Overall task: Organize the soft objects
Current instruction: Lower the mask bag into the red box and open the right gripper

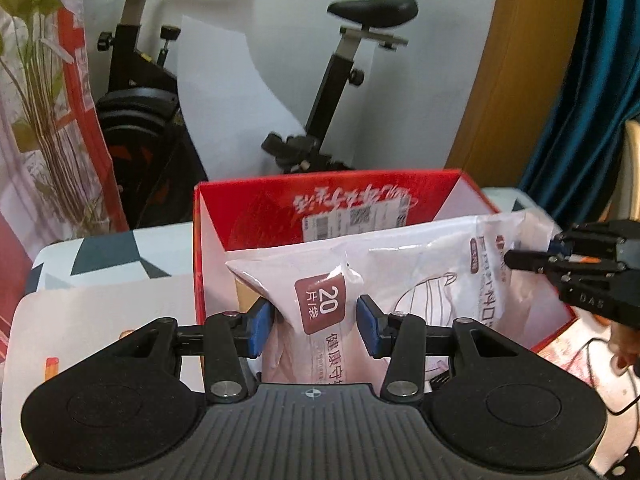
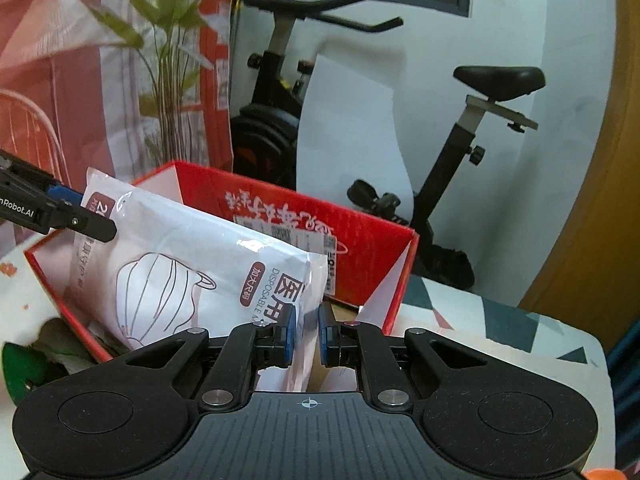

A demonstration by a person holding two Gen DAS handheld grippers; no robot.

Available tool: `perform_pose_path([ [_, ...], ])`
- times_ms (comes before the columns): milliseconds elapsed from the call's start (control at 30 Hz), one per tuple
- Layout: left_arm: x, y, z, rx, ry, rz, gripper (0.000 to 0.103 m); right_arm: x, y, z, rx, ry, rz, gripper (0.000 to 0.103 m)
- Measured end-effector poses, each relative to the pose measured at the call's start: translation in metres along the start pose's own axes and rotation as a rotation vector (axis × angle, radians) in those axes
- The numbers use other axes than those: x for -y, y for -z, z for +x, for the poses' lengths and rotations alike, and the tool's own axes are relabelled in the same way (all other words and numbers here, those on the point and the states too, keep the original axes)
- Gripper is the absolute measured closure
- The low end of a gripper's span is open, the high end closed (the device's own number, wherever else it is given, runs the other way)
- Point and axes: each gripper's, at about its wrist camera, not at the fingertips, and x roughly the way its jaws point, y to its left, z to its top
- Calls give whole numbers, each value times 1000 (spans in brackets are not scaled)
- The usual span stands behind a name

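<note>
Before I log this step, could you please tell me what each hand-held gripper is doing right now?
Left hand-held gripper: shut on one end of the mask pack.
Right hand-held gripper: shut on the pack's other end.

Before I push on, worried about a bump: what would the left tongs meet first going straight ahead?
The left tongs already grip the mask pack; straight beyond it, likely the red box's far wall, though depth is unclear.
</note>
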Motion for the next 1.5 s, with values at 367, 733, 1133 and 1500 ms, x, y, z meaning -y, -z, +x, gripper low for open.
perform_pose_path([
  [367,-17,2,-2,33,-16,-75,55,-13,-9,38,-148,64,-185,92],
  [733,2,-20,10,-6,23,-61,79,-20,-23,62,-258,60,-223,92],
  [1133,28,-24,74,-276,-26,161,84,-17,-23,85,-327,31,-297,90],
  [1500,32,-22,78,-294,-53,186,85,-20,-21,86,-336,32,-343,90],
])
